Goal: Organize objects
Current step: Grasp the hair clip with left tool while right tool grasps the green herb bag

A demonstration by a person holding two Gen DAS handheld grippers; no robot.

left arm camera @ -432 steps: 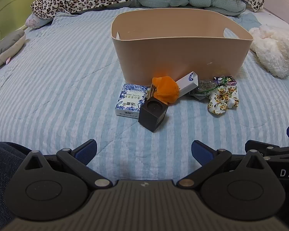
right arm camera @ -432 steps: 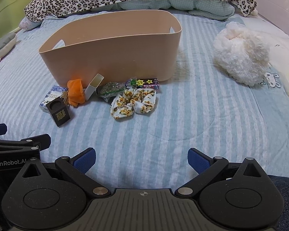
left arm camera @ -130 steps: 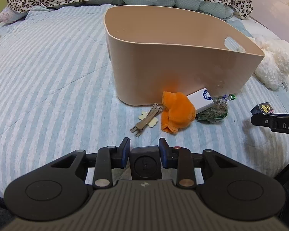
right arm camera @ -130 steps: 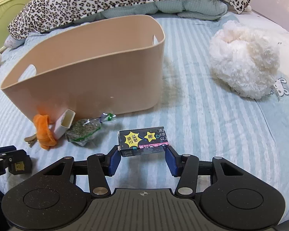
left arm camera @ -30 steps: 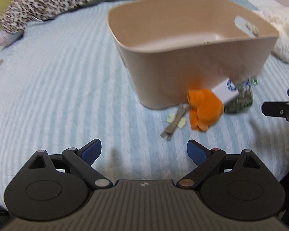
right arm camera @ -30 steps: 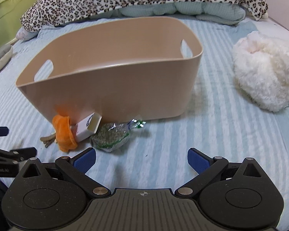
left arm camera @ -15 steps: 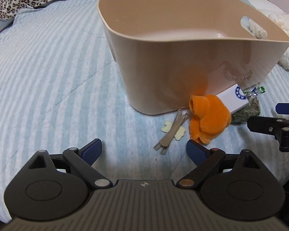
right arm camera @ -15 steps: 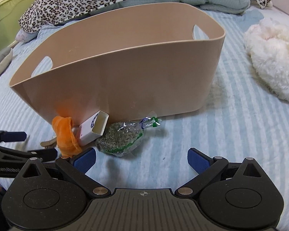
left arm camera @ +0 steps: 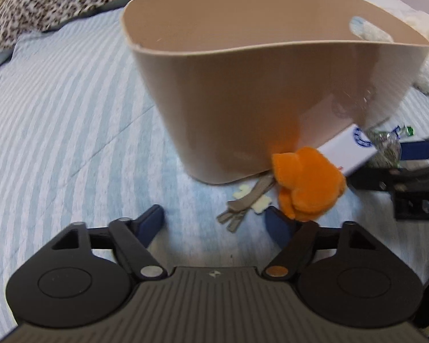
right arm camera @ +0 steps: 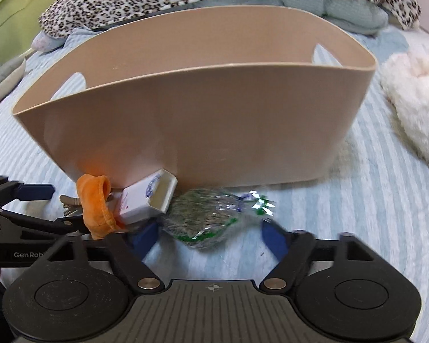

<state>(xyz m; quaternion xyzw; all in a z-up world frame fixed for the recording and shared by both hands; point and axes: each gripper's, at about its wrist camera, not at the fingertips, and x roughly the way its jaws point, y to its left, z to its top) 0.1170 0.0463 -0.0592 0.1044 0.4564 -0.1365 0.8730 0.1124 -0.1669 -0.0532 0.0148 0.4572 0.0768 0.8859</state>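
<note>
Left wrist view: the left hand-held gripper (left arm camera: 214,221) fills the bottom of the frame, its jaws partly apart and just closing in, with nothing between the pads but the striped bedspread (left arm camera: 65,120). Just above and right of centre, taupe hair clips (left arm camera: 244,200) lie on the bed at the foot of the beige basket (left arm camera: 243,100), which takes up the upper middle. An orange cloth (left arm camera: 309,183) touches the right blue pad's tip (left arm camera: 277,223); a white box (left arm camera: 349,151) leans on the basket behind it. The right hand-held gripper (left arm camera: 414,168) enters from the right edge.

Right wrist view: the right hand-held gripper (right arm camera: 210,235) sits low in the frame, jaws half open and just narrowing around a clear bag of green-grey bits (right arm camera: 203,217); the pads do not yet press it. The white box and orange cloth lie to the left of the bag, against the basket. A fluffy white toy (right arm camera: 414,105) lies at the right edge.
</note>
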